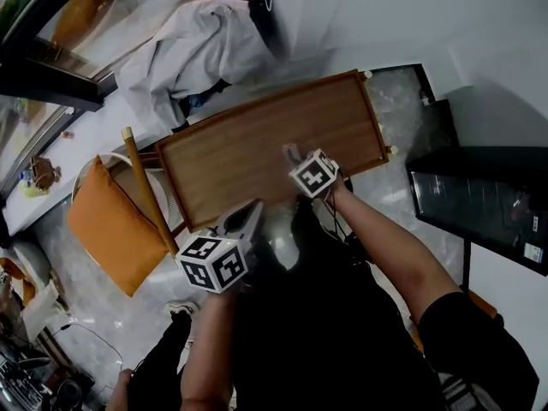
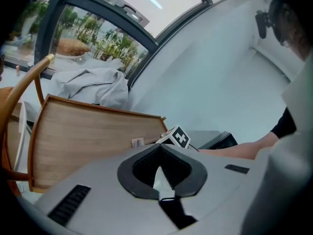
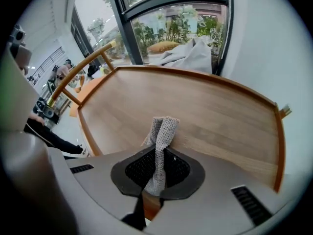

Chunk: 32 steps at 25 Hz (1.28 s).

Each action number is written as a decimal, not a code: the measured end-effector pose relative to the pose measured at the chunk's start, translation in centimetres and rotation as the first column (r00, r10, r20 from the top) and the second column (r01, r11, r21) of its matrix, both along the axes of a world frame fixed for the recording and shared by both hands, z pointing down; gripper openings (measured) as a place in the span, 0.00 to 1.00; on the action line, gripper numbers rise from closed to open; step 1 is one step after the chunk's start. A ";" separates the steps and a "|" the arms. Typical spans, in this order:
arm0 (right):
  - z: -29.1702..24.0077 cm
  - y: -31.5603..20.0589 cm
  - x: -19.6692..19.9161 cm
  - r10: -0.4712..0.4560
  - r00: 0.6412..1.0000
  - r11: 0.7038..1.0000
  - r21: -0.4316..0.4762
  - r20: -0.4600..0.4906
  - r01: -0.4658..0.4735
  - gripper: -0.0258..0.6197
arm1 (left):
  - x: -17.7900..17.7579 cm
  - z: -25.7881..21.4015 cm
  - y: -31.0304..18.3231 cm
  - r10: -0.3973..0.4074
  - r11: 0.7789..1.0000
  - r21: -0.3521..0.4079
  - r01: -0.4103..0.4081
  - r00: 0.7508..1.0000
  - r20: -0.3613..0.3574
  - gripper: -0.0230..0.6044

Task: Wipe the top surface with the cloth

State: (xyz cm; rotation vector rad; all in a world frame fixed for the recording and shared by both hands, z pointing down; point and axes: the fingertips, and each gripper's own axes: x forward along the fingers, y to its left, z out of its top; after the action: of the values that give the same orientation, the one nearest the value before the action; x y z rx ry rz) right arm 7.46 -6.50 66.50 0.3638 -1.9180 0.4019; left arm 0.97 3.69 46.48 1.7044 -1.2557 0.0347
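**Operator:** Where's my cloth?

**Coach:** Your right hand-held gripper [image 3: 157, 151] has the grey cloth [image 3: 164, 129] pinched between its jaws, over the wooden counter [image 3: 215, 111]. I can't tell if it touches the wood. Your left hand-held gripper [image 2: 160, 153] is closed on nothing, back near the counter's near edge.

**Operator:** How should I wipe?

**Coach:** The cloth is a narrow twisted strip. Its long axis follows the jaws and its free end points at the far rim. I'd tip it low so its side lies flat, then sweep across the grain, rim to rim.
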 end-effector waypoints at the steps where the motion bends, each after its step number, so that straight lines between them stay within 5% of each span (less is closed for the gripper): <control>1: 0.0 -1.0 1.1 0.005 1.000 1.000 0.010 -0.008 -0.005 0.10 | 0.8 0.0 -0.8 0.003 1.000 0.003 -0.003 1.000 -0.002 0.05; 13: -0.9 -9.9 13.1 0.187 0.978 0.979 0.105 -0.090 -0.178 0.10 | 7.7 -0.7 -6.5 0.067 0.997 0.027 -0.067 0.998 -0.004 0.05; 25: -1.5 -12.8 17.7 0.337 0.915 0.928 0.240 -0.222 -0.283 0.10 | 7.5 -0.6 -8.1 0.063 0.997 0.036 -0.062 0.998 -0.023 0.05; 32: -1.8 -13.6 19.8 0.439 0.849 0.886 0.300 -0.294 -0.354 0.10 | 5.7 -1.4 -6.3 0.054 0.997 0.060 -0.051 0.998 -0.041 0.05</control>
State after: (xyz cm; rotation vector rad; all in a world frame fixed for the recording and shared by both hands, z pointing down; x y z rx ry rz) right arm 27.22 -20.13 64.67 0.9430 -1.5267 0.3499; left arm 6.65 -2.57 45.04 1.7802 -1.1906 -0.0077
